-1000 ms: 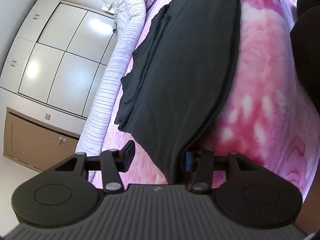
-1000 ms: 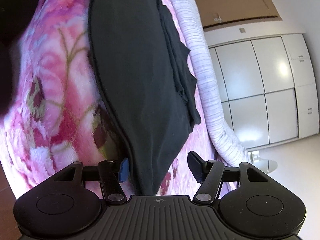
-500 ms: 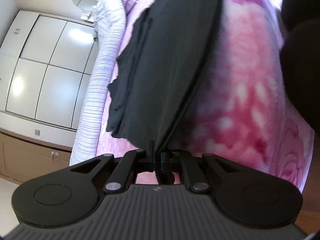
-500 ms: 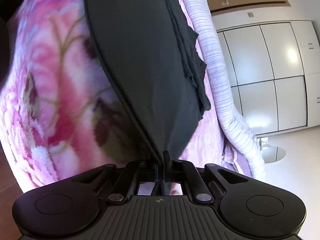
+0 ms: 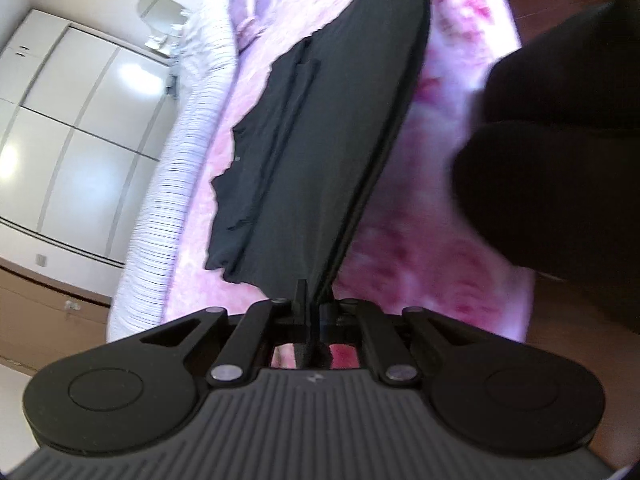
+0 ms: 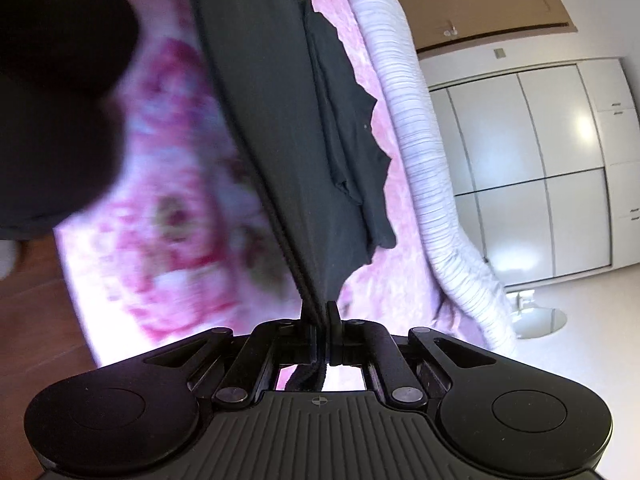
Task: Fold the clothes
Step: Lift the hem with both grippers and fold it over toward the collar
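A blurred dark shape (image 5: 560,168) hides part of the motion-smeared pink floral blanket (image 5: 400,256)

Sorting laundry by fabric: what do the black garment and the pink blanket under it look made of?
Black garment: thin, matte knit, probably cotton jersey; it drapes limply and pulls taut where pinched. Pink blanket: plush fleece, likely; fuzzy floral surface, though blurred.

left gripper (image 5: 313,300) clamped on black garment (image 5: 332,128), right gripper (image 6: 323,314) likewise

Both tools, open a second ago, are now clamped on the black garment (image 5: 344,128): the left tool (image 5: 314,300) and right tool (image 6: 322,314) each pinch a corner, lifting its near edge off the pink blanket (image 5: 404,248).
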Available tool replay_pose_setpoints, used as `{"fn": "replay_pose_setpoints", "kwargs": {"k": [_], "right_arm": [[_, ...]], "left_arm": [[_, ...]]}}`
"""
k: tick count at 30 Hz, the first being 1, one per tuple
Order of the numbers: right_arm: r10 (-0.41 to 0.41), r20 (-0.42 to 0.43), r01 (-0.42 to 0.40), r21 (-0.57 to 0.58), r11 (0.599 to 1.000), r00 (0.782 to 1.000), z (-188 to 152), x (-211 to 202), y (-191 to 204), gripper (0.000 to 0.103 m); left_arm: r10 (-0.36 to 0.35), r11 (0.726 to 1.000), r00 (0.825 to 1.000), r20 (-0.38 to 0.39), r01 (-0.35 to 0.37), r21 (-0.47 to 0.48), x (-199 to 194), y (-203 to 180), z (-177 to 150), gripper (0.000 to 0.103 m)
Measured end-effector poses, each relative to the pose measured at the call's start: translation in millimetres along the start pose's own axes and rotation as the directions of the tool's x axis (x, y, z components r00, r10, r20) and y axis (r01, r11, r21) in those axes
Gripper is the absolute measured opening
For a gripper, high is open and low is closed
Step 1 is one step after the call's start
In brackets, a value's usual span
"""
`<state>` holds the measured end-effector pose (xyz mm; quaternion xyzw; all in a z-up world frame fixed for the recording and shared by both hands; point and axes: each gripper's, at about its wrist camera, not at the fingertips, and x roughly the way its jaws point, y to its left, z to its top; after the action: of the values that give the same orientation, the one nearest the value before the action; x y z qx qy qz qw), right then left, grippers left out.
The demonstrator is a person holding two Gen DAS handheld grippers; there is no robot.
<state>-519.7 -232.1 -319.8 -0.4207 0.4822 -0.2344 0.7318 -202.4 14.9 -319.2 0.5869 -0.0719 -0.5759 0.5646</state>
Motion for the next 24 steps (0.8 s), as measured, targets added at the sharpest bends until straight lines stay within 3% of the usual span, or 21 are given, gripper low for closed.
{"fn": "replay_pose_setpoints", "kwargs": {"k": [5,8,14,20,24], "right_arm": [[0.017,-0.011,-0.016,0.067,0.998,1.000,-2,-73,26,0.002],[0.031,-0.022,-0.029,0.106,0.994,0.999,-3,-101,42,0.002],[0.053,-0.030,-0.049,0.106,0.993,0.998,-2,-127,61,0.002],[-0.061,0.009,0.060,0.028,0.998,0.998,11,-124,2,0.002],[-0.111,0.042,0.112,-0.018,0.994,0.993,25,-84,-56,0.002]], "left_arm": [[-0.106,0.994,0.994,-0.001,0.106,-0.037,-57,-15,-7,0.003],[-0.144,0.988,0.990,-0.010,0.143,-0.063,-71,-23,-8,0.003],[-0.153,0.986,0.988,0.004,0.153,-0.072,-78,-19,-6,0.003],[-0.073,0.991,0.996,0.047,0.078,-0.108,-65,62,3,0.003],[-0.029,0.979,0.999,0.043,0.037,-0.199,-25,132,14,0.003]]}}
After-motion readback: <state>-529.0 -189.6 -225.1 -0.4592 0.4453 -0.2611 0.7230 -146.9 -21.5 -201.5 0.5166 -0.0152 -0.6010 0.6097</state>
